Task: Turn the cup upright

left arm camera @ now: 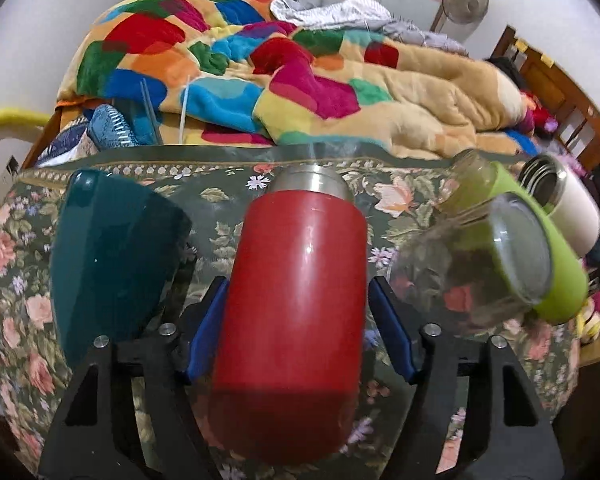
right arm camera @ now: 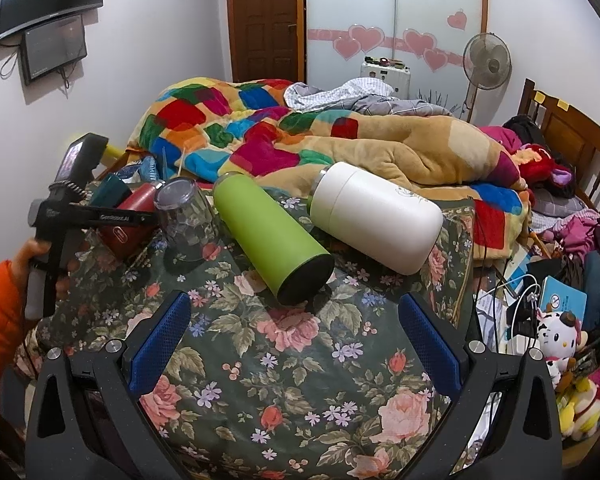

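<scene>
A red cup (left arm camera: pixel 296 312) with a steel rim lies on its side on the floral cloth (right arm camera: pixel 300 360), mouth pointing away. My left gripper (left arm camera: pixel 296 332) straddles it, its blue pads close beside the body with small gaps showing. In the right wrist view the red cup (right arm camera: pixel 128 220) sits far left under the left gripper's black body (right arm camera: pixel 100 216). My right gripper (right arm camera: pixel 296 340) is open and empty above the cloth, in front of a green bottle (right arm camera: pixel 268 236) lying on its side.
A dark teal cup (left arm camera: pixel 112 256) lies left of the red one. A clear glass (left arm camera: pixel 472 260) stands upside down to the right, with the green bottle (left arm camera: pixel 540 240) and a white flask (right arm camera: pixel 376 216) lying beyond. A colourful blanket (right arm camera: pixel 300 136) covers the bed behind. Clutter and toys (right arm camera: pixel 556 340) sit at the right.
</scene>
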{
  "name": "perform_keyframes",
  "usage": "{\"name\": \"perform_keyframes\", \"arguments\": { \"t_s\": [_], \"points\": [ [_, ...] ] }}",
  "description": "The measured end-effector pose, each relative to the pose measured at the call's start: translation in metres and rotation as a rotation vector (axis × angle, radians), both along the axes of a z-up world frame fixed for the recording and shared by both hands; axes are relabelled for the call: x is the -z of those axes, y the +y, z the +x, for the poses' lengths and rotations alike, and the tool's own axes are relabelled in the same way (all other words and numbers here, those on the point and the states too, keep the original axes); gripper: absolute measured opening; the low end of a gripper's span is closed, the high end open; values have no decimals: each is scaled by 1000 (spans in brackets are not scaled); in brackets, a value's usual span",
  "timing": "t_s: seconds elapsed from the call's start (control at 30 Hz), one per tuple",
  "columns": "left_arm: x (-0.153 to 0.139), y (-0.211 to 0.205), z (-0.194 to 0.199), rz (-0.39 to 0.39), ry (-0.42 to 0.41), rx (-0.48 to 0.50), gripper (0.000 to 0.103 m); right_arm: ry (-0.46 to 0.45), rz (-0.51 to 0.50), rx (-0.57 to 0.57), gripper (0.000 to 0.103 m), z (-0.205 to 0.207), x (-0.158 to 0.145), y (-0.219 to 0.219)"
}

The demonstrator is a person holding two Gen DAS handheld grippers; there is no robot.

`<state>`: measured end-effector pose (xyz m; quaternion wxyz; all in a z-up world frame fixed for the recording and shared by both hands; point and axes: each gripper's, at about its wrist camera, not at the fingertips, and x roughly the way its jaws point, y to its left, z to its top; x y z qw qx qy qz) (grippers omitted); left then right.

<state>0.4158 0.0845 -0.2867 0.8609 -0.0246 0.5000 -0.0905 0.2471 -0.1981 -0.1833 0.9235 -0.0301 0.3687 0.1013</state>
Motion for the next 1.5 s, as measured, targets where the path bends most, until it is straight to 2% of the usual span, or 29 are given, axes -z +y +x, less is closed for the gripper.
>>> {"name": "perform_keyframes", "arguments": {
  "t_s": [0.07, 0.1, 0.23, 0.43, 0.83, 1.0, 1.2, 1.33, 1.5],
  "points": [
    [3, -5, 1, 40, -2, 10, 67, 6, 2, 2, 103, 1, 2, -1],
    [5, -8, 1, 64, -4, 13, 62, 8, 3, 3, 103, 1, 2, -1],
    [6, -6, -4, 63, -5, 5, 61, 12, 8, 4, 103, 1, 3, -1],
    [0, -7, -27, 106, -10, -24, 61, 5, 12, -3, 103, -2, 1, -1],
    [-72, -15, -100, 111, -119, -8, 61, -55, 29, -28, 103, -34, -25, 6],
    [-102, -34, -130, 95, -166, 37, 61, -88, 38, -40, 103, -50, -37, 8],
    [-124, -71, -160, 79, -209, 125, 61, -124, 47, -46, 103, -69, -49, 6],
    [-127, -96, -172, 52, -210, 185, 61, -143, 53, -45, 103, -79, -55, 0],
    [-115, -134, -176, 41, -185, 260, 61, -150, 59, -32, 103, -86, -56, -11]
  ]
}}
